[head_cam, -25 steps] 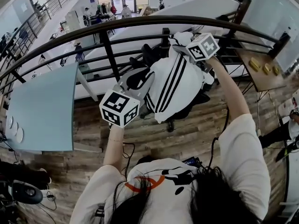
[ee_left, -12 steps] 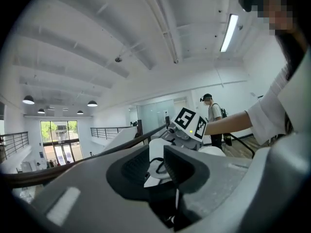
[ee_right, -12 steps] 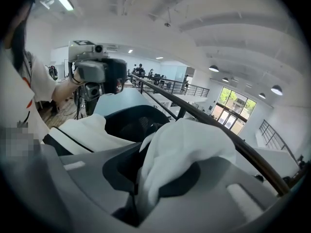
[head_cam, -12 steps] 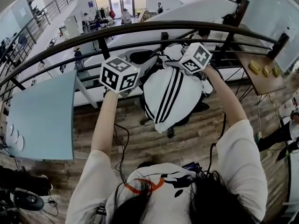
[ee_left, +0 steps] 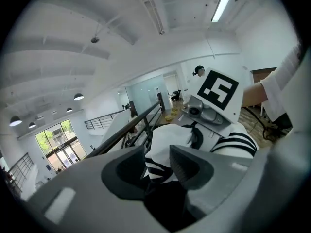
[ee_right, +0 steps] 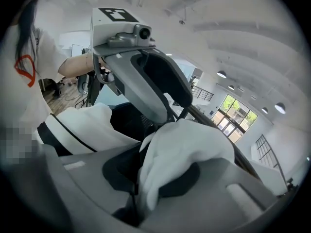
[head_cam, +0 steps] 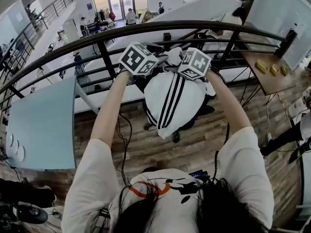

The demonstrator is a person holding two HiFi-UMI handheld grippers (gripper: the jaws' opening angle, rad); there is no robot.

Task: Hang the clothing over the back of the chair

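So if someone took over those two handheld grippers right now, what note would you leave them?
Left gripper: fingers shut on a fold of the white garment with black stripes.
Right gripper: fingers shut on its white top edge, close beside the left.
The garment hangs down in front of the black office chair, held up at the top.
Done: garment lifted to the chair.
Left: probably settle it over the backrest, then open both.

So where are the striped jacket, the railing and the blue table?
striped jacket (head_cam: 173, 98), head view, on its black stripes
railing (head_cam: 146, 26), head view, on the top rail
blue table (head_cam: 43, 125), head view, on its bare top
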